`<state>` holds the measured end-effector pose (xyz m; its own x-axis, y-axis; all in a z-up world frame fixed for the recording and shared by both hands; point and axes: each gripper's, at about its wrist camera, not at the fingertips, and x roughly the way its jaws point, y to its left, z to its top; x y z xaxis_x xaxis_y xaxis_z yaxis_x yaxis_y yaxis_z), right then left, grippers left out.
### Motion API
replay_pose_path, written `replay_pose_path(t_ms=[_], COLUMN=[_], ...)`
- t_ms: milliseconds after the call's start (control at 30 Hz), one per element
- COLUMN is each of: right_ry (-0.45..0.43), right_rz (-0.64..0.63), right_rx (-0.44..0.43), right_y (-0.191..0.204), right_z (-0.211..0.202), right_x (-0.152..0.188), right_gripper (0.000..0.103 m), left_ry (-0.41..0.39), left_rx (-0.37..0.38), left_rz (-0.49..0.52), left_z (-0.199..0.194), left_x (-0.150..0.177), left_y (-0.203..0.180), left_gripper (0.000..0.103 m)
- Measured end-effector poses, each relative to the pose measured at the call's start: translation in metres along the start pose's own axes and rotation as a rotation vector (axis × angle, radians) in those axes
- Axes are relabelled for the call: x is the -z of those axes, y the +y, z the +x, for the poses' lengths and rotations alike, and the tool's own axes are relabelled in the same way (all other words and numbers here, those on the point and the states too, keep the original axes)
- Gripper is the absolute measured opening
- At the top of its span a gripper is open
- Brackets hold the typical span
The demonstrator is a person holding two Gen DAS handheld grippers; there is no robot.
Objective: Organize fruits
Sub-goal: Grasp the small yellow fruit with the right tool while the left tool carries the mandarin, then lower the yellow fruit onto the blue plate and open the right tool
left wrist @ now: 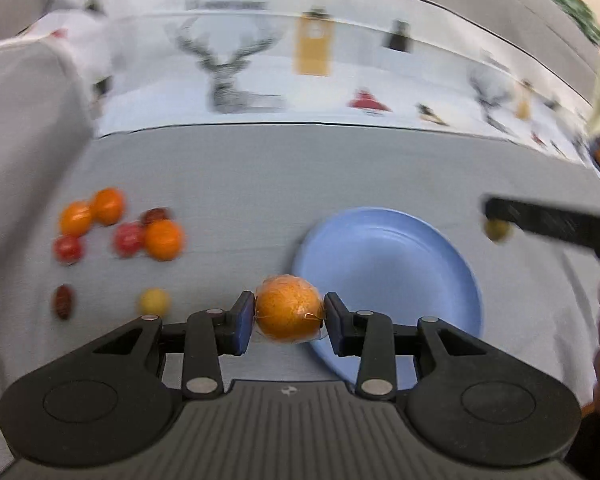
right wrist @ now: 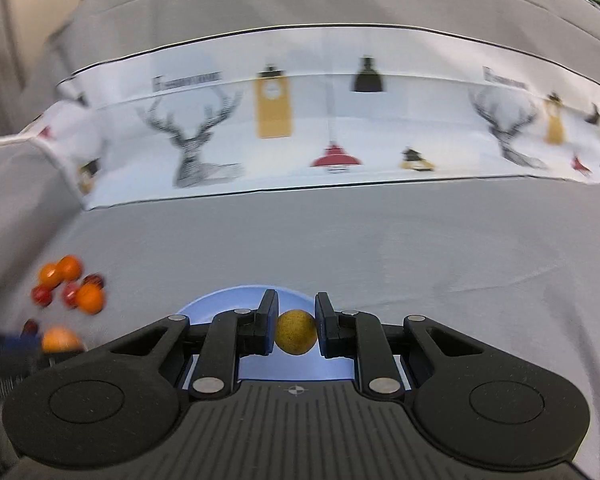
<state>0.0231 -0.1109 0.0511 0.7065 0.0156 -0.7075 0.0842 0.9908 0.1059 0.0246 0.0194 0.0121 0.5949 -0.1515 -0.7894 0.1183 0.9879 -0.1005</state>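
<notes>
My left gripper [left wrist: 289, 316] is shut on an orange [left wrist: 288, 310] wrapped in thin film, held just off the left rim of a blue plate [left wrist: 388, 264]. My right gripper [right wrist: 296, 330] is shut on a small yellow-brown round fruit [right wrist: 295, 332], above the same blue plate [right wrist: 236, 300]. That right gripper [left wrist: 496, 220] also shows at the right of the left wrist view, with the small fruit [left wrist: 498, 230] hanging at its tip beyond the plate's right rim. The held orange [right wrist: 60, 339] appears at the lower left of the right wrist view.
A pile of oranges and red fruits [left wrist: 120, 228] lies on the grey cloth left of the plate, with a dark red fruit [left wrist: 63, 301] and a yellow fruit [left wrist: 154, 301] nearer. A white printed runner [right wrist: 300, 120] crosses the far side.
</notes>
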Motion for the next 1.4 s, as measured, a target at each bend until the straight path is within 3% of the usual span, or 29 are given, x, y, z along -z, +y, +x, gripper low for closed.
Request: replay_pose_path(t_ms=[233,700,1400], right_ry=[0.017,0.013,0.037], right_rz=[-0.026,-0.015,-0.049], right_rx=[0.018,-0.003,-0.012], right_y=[0.001,-0.008,-0.002], right_z=[0.005,0.012,0.017], right_x=[0.001,0.007,0.011], right_gripper=[0.020,0.020,0.020], left_ry=[-0.076,-0.112,-0.090], left_rx=[0.061,0.057,0.052], left_rz=[0.186,0.163,0.177], left_z=[0.012,0.014,0.021], left_x=[0.007,0.002,0.003], left_y=[-0.046,-0.040,-0.041], left_gripper=[0.042,0.042,0.042])
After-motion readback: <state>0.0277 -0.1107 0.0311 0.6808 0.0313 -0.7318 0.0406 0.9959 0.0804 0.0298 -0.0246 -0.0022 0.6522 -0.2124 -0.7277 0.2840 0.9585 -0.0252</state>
